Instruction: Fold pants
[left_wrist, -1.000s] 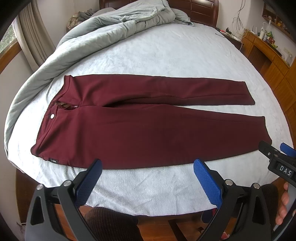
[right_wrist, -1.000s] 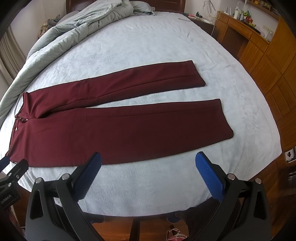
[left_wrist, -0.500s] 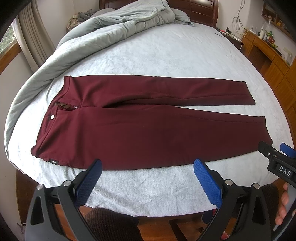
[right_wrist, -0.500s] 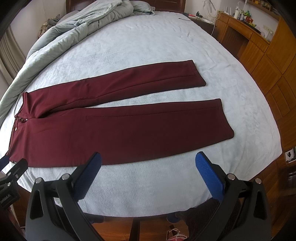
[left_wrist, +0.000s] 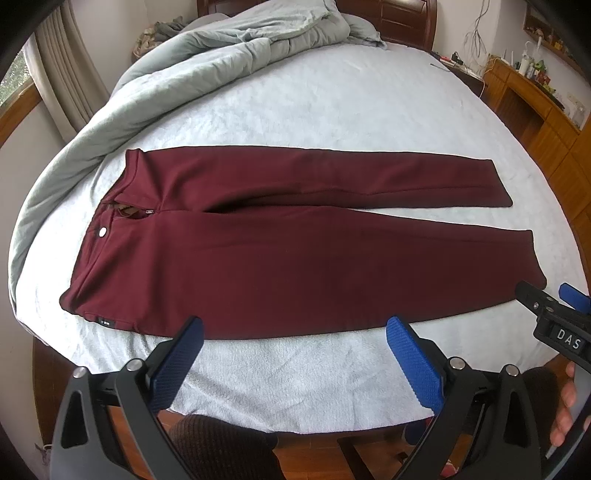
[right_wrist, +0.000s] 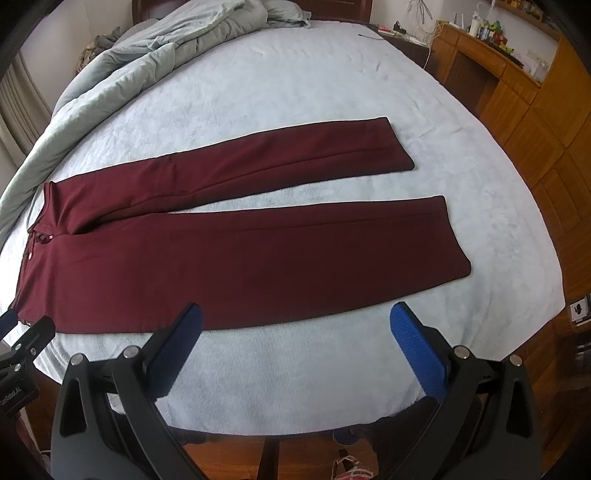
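Dark red pants (left_wrist: 295, 254) (right_wrist: 258, 254) lie flat on the pale blue bed (left_wrist: 332, 103) (right_wrist: 295, 92), waist to the left and both legs stretched to the right, slightly spread. My left gripper (left_wrist: 293, 332) hovers open over the near bed edge, just short of the near leg's lower seam. My right gripper (right_wrist: 295, 321) is open too, held above the bed edge near that leg's lower part. Each gripper shows at the edge of the other's view: the right gripper (left_wrist: 554, 306) on the right, the left gripper (right_wrist: 22, 332) on the left. Both hold nothing.
A grey duvet (left_wrist: 155, 85) is bunched along the bed's left and far side. Wooden cabinets (right_wrist: 517, 110) with small items stand to the right. A wooden headboard (left_wrist: 399, 22) is at the back. The person's hand (left_wrist: 565, 406) and knee (left_wrist: 221, 446) are below the near edge.
Almost nothing has changed; both grippers hold nearly still and stay open, and the pants have not moved.
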